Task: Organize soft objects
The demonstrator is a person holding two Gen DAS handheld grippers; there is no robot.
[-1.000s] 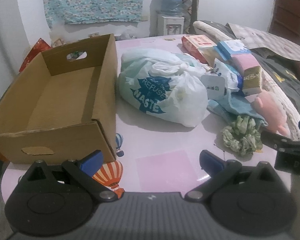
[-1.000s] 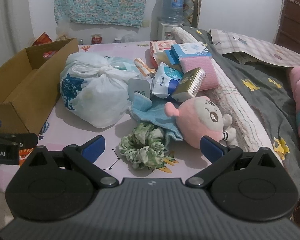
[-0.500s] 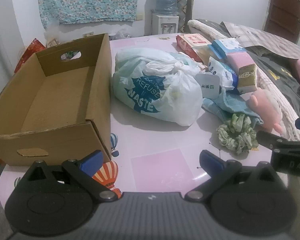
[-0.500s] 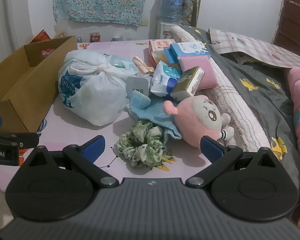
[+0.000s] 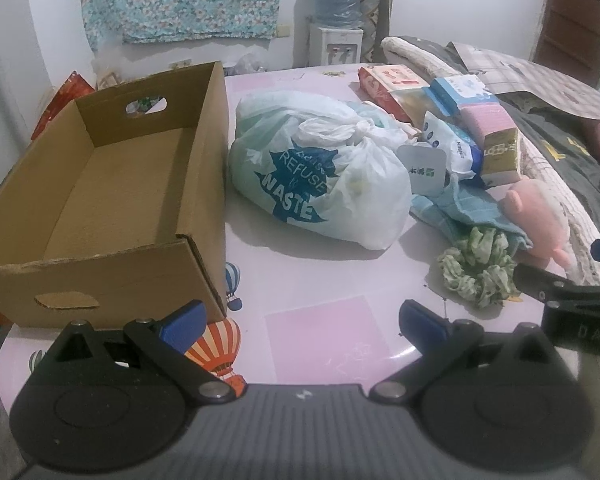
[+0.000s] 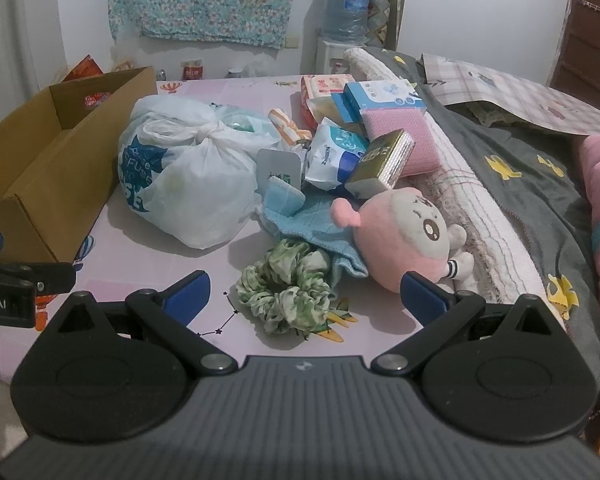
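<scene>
An empty cardboard box (image 5: pixel 112 200) (image 6: pixel 48 160) stands on the left of the pink table. Beside it lies a knotted white plastic bag (image 5: pixel 320 176) (image 6: pixel 188 176). A green scrunchie (image 6: pixel 288 288) (image 5: pixel 480 268), a light blue cloth (image 6: pixel 312 220) (image 5: pixel 460 208) and a pink plush toy (image 6: pixel 404 236) (image 5: pixel 540 216) lie to the right. My left gripper (image 5: pixel 300 320) hovers open over the table's near edge, right of the box corner. My right gripper (image 6: pixel 304 292) is open just in front of the scrunchie, which shows between its fingers, untouched.
Tissue packs, a wipes pouch (image 6: pixel 336 152), a pink sponge (image 6: pixel 400 136) and boxes (image 6: pixel 328 88) pile up behind the plush. A bed with a grey blanket (image 6: pixel 520 184) borders the table on the right. A water dispenser (image 6: pixel 348 12) stands at the back wall.
Both grippers have drifted slightly; the left view shifted a little so the box and bag sit lower and closer. Nothing was grasped, and both grippers stay open.
</scene>
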